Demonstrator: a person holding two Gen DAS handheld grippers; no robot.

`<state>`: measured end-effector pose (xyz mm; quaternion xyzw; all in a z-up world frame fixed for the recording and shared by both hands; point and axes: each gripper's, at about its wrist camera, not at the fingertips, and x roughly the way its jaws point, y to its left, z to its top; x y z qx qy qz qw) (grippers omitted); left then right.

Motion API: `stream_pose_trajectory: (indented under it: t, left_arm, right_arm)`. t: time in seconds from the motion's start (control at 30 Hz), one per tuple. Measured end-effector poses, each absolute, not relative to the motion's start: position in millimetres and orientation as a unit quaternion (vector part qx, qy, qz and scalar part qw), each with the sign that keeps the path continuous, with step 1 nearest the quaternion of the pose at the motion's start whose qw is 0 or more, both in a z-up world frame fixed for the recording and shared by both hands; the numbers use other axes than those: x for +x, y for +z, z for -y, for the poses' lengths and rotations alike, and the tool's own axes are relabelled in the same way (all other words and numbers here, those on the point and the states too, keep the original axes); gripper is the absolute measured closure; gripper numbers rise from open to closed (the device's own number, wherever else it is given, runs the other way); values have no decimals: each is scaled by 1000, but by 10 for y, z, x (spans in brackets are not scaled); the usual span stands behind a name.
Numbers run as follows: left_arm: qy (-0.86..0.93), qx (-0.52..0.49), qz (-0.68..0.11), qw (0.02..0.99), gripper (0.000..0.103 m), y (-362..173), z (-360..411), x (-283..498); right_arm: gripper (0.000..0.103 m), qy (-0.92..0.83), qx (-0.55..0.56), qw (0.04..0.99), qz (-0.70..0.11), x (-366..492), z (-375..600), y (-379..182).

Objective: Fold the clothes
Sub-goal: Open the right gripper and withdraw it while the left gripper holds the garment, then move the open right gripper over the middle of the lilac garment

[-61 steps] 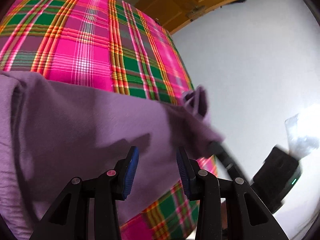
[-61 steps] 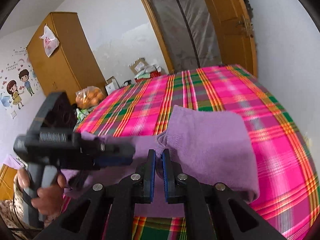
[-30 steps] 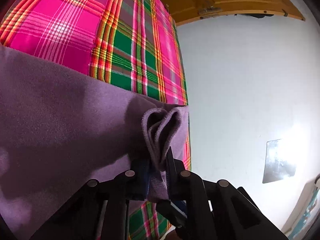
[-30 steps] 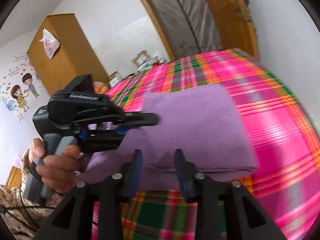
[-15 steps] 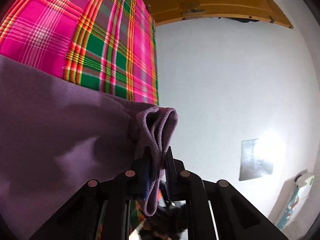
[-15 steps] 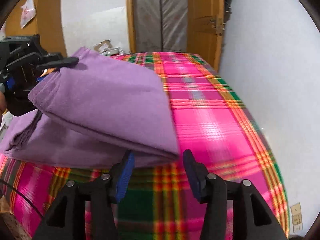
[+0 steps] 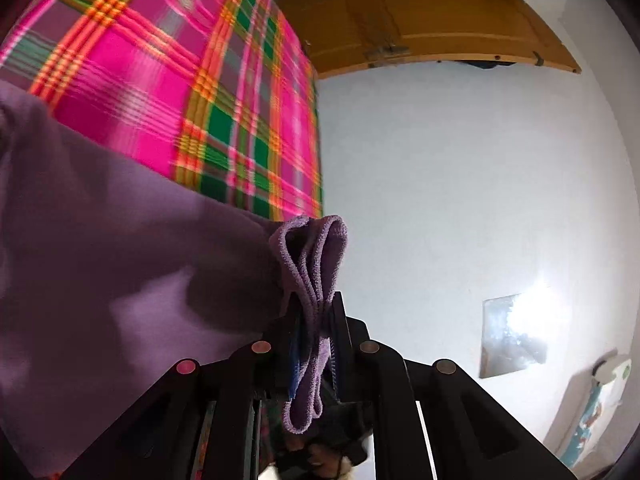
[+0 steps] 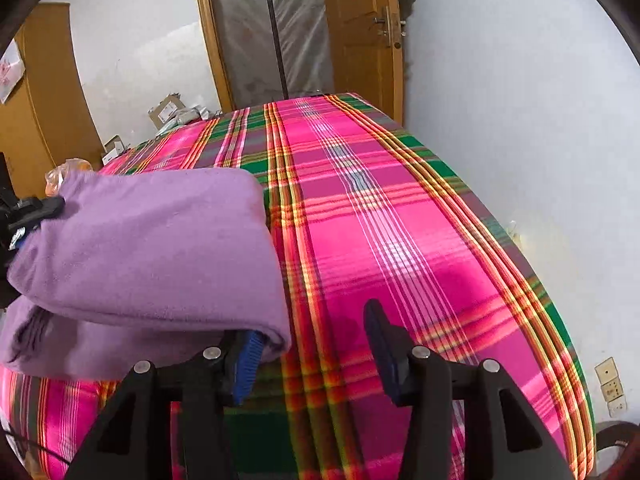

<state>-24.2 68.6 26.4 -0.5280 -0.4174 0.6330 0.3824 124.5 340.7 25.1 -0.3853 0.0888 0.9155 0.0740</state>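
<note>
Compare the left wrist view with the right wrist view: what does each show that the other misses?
Left wrist only: the left gripper pinching a bunched corner of the purple garment, and a shiny wall panel. Right wrist only: the right gripper open at the garment's folded edge, the plastic-covered doorway, a wooden wardrobe, boxes. Both: the garment, the plaid bedspread, the white wall.
</note>
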Motion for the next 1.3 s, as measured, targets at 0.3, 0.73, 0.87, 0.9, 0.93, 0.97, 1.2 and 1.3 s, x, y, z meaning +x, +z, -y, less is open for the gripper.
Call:
stream_pose_trajectory:
  t: [0.3, 0.73, 0.87, 0.9, 0.93, 0.97, 1.2, 1.3]
  left_arm:
    - [648, -549, 404, 341, 91, 139, -332, -88]
    - [663, -561, 390, 306, 92, -61, -271, -54]
    - [671, -562, 385, 294, 94, -15, -139, -49]
    - [671, -562, 385, 293, 94, -18, -138, -46]
    - [671, -563, 384, 292, 94, -19, -135, -41]
    - [672, -564, 382, 290, 94, -3, -126, -34]
    - [681, -561, 372, 288, 94, 61, -97, 5]
    - [680, -564, 374, 282, 94, 38, -67, -14]
  right_arm:
    - [56, 913, -400, 51, -66, 1265, -3407, 232]
    - [56, 909, -414, -13, -47, 1475, -3399, 485]
    - [58, 920, -379, -30, -93, 1455, -3493, 656]
    - [62, 921, -374, -31, -105, 1410, -3502, 659]
    - [64, 921, -372, -32, -113, 1364, -3517, 658]
    - [69, 920, -372, -35, -118, 1292, -3510, 643]
    - [91, 908, -397, -57, -117, 924, -3390, 410]
    - [91, 901, -417, -56, -108, 879, -3354, 332]
